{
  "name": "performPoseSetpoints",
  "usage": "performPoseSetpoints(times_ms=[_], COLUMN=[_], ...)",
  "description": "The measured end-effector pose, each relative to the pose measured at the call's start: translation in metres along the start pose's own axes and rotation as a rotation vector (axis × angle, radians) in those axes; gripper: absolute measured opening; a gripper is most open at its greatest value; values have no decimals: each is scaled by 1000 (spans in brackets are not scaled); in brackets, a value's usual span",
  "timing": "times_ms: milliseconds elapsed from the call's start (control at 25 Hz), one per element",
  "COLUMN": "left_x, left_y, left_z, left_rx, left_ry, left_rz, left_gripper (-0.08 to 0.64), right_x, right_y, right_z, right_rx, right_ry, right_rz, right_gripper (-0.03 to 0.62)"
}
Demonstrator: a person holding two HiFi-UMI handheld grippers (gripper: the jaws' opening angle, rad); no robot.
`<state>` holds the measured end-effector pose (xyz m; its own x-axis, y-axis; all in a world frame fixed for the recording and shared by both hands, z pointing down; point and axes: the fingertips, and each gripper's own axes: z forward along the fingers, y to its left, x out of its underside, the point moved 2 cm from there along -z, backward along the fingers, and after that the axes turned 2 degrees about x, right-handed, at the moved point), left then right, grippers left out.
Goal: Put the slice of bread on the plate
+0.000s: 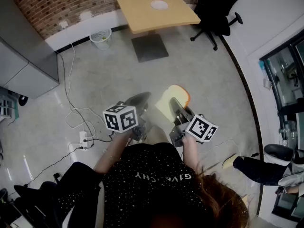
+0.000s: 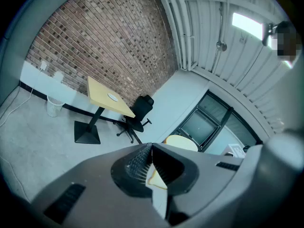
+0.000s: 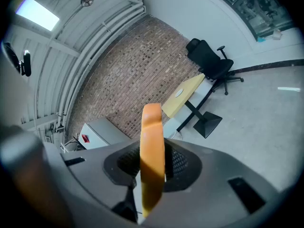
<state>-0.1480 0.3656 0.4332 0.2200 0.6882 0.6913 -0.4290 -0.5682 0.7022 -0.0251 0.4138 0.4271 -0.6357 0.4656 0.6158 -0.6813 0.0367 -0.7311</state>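
While you're well back from the table (image 1: 137, 14) w/ the plate (image 1: 159, 4) on it, your right gripper (image 1: 177, 107) has the slice of bread (image 3: 152, 146) pinched edge-on btwn its jaws. Jaws are narrow, and the crust sticks out past the tips. Your left gripper (image 2: 152, 148) has its tips together w/ nothing in them, just beside the slice. The slice is well apart from the plate.
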Motion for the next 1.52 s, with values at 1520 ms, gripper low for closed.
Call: performPoseSetpoints(times_ms=[1520], left_x=[-92], left_y=[41], left_z=[258], left_rx=[-45], left_ry=[-49], left_rz=[10], left_gripper=[11], right_x=[-209], right_y=[-139], right_z=[130], right_rx=[-84], right_ry=[67], right_rz=[6], right_gripper=[97])
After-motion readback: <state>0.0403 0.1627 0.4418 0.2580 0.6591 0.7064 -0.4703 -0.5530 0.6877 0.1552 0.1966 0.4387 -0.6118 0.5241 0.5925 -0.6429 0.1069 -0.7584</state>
